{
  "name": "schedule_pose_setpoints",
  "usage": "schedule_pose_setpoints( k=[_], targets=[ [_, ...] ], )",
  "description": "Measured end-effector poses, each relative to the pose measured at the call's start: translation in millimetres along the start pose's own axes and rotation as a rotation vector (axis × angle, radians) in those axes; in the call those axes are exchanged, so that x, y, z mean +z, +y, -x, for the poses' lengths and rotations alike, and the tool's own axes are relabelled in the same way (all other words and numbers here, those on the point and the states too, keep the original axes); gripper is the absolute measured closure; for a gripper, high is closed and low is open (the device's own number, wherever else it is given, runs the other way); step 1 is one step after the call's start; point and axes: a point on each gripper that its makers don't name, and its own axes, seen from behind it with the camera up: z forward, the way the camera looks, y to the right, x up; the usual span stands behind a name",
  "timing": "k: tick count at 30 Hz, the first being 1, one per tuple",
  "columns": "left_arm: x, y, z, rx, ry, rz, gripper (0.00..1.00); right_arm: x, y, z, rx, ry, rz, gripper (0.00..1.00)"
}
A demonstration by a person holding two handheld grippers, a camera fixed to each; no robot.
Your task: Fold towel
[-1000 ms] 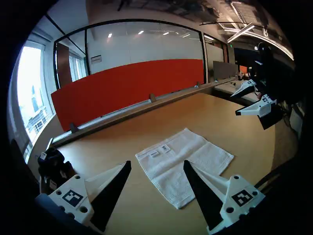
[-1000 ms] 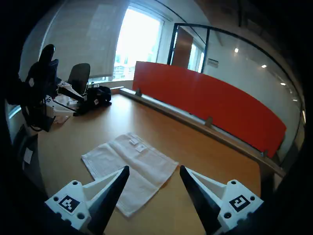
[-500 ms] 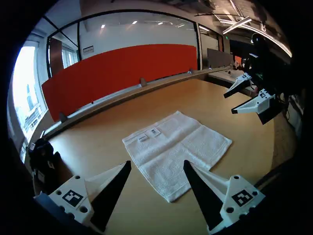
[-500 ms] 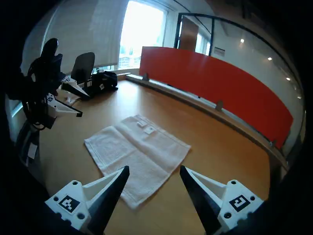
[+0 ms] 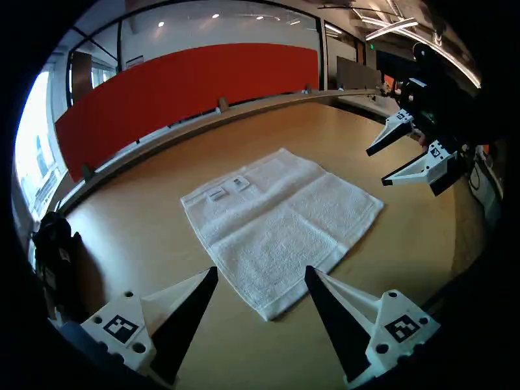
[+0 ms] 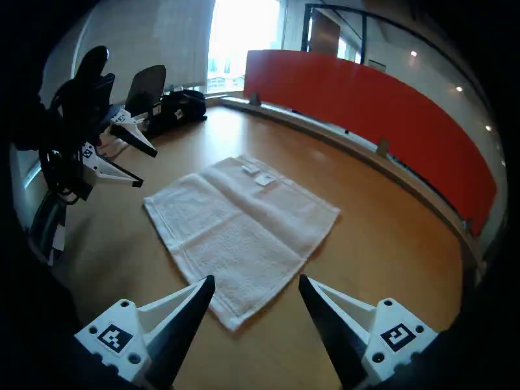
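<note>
Your left hand-held gripper [image 5: 260,270] is spread wide, 2 fingers well apart, gripping nothing. Between them, in the left gripper view, the near corner of the towel [image 5: 279,221] points straight back at you. Your right hand-held gripper [image 6: 255,278] is just as wide open and just as empty, with another towel corner sitting between its fingers in the right gripper view.

Look across in the left gripper view and there's your right hand-held gripper [image 5: 376,168] off at the far right, near the table's edge. Its fingers are parted and aimed in toward the towel, apart from the cloth. In the right gripper view, your left hand-held gripper [image 6: 148,169] shows at the left, fingers apart too, its tips near the towel's left corner but not on it.

The towel [image 6: 240,227] is white and lies flat and spread out on the wooden table [image 5: 130,214], turned cornerwise to both cameras. A faint crease line crosses its middle. 2 tags [image 5: 227,188] sit side by side close to its far edge.

Beyond the towel, a red partition [image 5: 182,84] runs along the table's far side. In the right gripper view, a black bag [image 6: 179,104] rests on the far left end of the table, with a chair [image 6: 146,88] just beside it and a bright window [image 6: 244,39] behind.
</note>
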Motion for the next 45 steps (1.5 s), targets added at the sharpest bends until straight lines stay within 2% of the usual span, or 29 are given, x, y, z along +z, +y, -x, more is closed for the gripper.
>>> schedule_pose_setpoints(
  k=[8, 17, 24, 33, 43, 45],
  targets=[
    [12.0, 5.4, 30.2, -0.016, -0.083, 0.011, 0.01, 10.9, -4.9, 25.3, -0.012, -0.054, -0.020, 0.00],
    [22.1, 12.9, 57.2, -0.033, -0.172, 0.026, 0.01, 14.3, -10.4, 50.2, -0.011, -0.111, -0.050, 0.02],
    [26.0, 20.1, 67.1, -0.037, -0.221, 0.050, 0.03, 14.7, -13.3, 59.2, -0.007, -0.137, -0.066, 0.11],
    [27.6, 23.0, 67.4, -0.042, -0.237, 0.062, 0.06, 14.5, -16.8, 68.6, 0.009, -0.161, -0.095, 0.28],
    [27.8, 26.2, 67.0, -0.034, -0.250, 0.069, 0.13, 15.8, -19.0, 68.9, 0.025, -0.168, -0.108, 0.39],
    [27.8, 26.8, 67.1, -0.033, -0.253, 0.070, 0.15, 15.2, -18.4, 68.6, 0.025, -0.170, -0.109, 0.46]
  ],
)
